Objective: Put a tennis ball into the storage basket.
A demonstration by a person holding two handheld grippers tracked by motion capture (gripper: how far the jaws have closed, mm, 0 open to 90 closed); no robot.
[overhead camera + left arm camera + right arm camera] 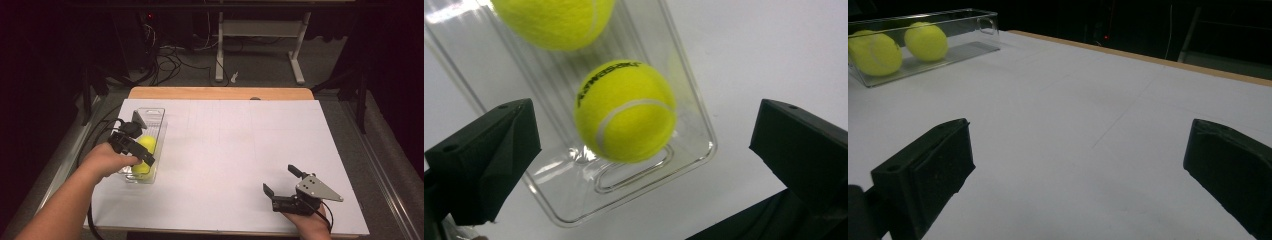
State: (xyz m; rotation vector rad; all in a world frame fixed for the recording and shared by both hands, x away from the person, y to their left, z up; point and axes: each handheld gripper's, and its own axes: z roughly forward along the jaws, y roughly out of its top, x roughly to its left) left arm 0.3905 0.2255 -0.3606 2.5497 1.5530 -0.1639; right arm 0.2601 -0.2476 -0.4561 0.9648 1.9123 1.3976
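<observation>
Two fuzzy yellow tennis balls [625,112] lying in a narrow clear plastic bin [158,116] at the white table's [240,145] left side, nearer one black-lettered with a pale seam. Left gripper [134,144] hovering above, spread wide; best lowered straight, straddling the nearer ball (clear of thin walls). Right gripper [282,180] spread wide too, idle, well apart.

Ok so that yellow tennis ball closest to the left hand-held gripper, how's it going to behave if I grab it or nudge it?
The fuzzy yellow tennis ball is round, so a nudge would probably roll it along the clear plastic rectangular tray until a wall or the second yellow tennis ball stops it. Its felt cover should grip rather than slip. It likely lifts easily between the open left hand-held gripper jaws.
</observation>
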